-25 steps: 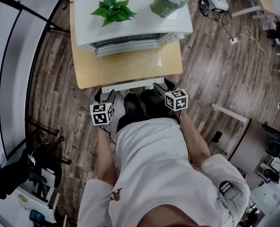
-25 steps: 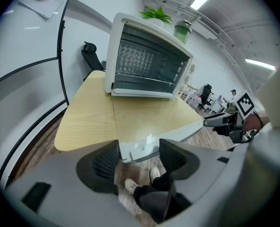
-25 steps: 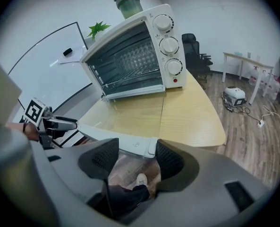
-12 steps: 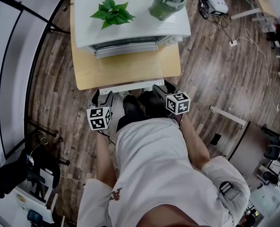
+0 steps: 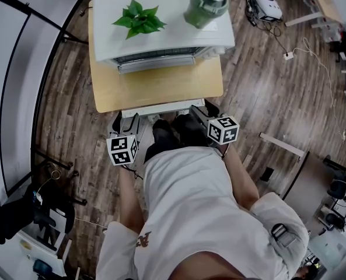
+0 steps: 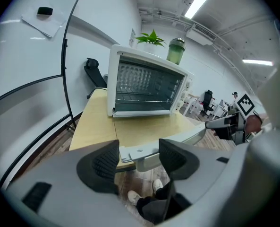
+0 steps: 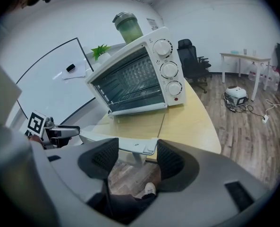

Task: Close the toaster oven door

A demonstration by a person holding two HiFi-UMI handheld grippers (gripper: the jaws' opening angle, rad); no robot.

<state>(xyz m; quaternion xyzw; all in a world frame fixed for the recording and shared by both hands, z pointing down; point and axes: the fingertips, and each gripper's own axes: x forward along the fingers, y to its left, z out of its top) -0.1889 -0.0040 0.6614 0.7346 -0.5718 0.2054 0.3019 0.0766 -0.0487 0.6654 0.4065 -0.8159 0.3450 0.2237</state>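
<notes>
- Head view: the oven sits at the far end of the bench, with a plant and a green jar on its top. Its door juts from the front and seems to be dropped open. The left gripper and right gripper hover by the bench's near edge, well apart from the door. The reach comes first, I judge: bring both forward and low, aiming under the door's free edge.
- Left gripper view: the fingers are released and have just drawn in a little, grasping nothing. A pale bar on the bench edge shows in the gap, and the pads look clear of it. The oven's racks are visible from here. No grasp seems needed; a push from below should do.
- Right gripper view: these fingers are released too and hold nothing. The knobs line the oven's right side. Keep clear of them, lift the door evenly, and ease off at the end so the jar doesn't rock.
</notes>
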